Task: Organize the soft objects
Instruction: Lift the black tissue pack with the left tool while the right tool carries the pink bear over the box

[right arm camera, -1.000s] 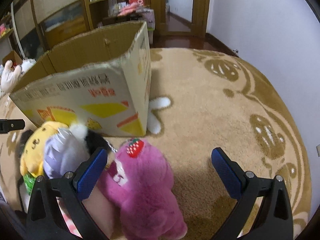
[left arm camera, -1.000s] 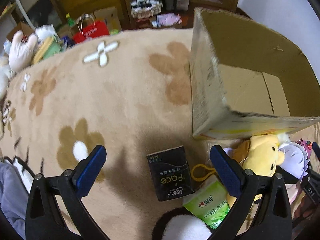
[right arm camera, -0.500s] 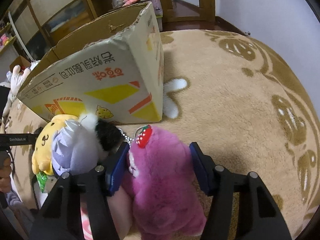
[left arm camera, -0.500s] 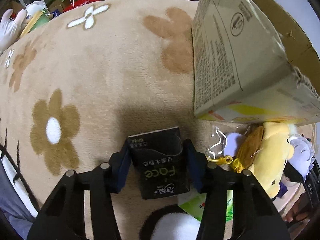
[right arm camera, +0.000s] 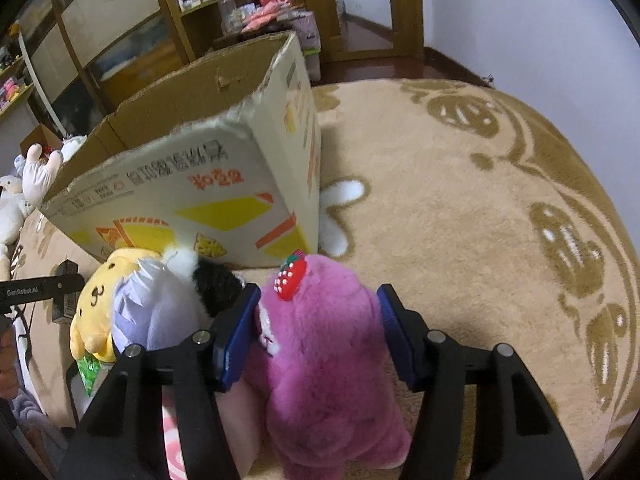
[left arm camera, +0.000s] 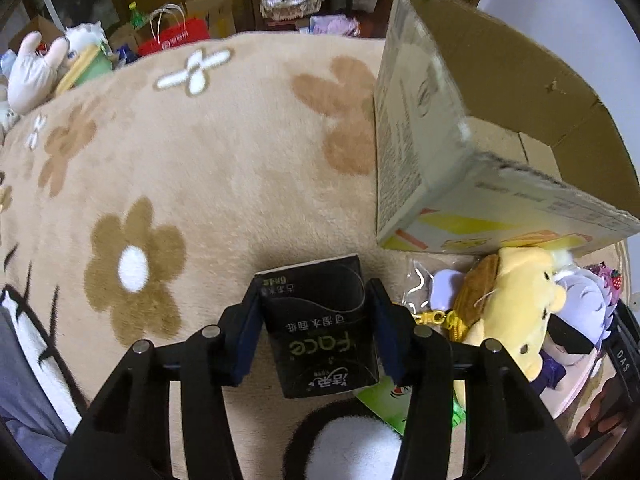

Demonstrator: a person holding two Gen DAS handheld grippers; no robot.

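Note:
My left gripper (left arm camera: 314, 322) is shut on a black tissue pack (left arm camera: 320, 328) and holds it just above the beige carpet. My right gripper (right arm camera: 318, 328) is shut on a pink plush bear (right arm camera: 324, 344) with a strawberry on its head. An open cardboard box (left arm camera: 472, 152) stands ahead on the carpet; it also shows in the right wrist view (right arm camera: 208, 184). A yellow plush dog (left arm camera: 516, 312) and a lilac plush (right arm camera: 156, 308) lie in front of the box, between the grippers.
A green tissue pack (left arm camera: 384, 400) and a black-and-white plush (left arm camera: 352, 448) lie under my left gripper. A bagged keychain (left arm camera: 424, 284) lies by the box. Bags, boxes and plush toys (left arm camera: 36, 72) sit past the carpet's far edge. Wooden cabinets (right arm camera: 120, 32) stand behind.
Both grippers went from wide open to shut, the left on the black tissue pack and the right on the pink bear. Both now sit slightly higher, with their loads raised.

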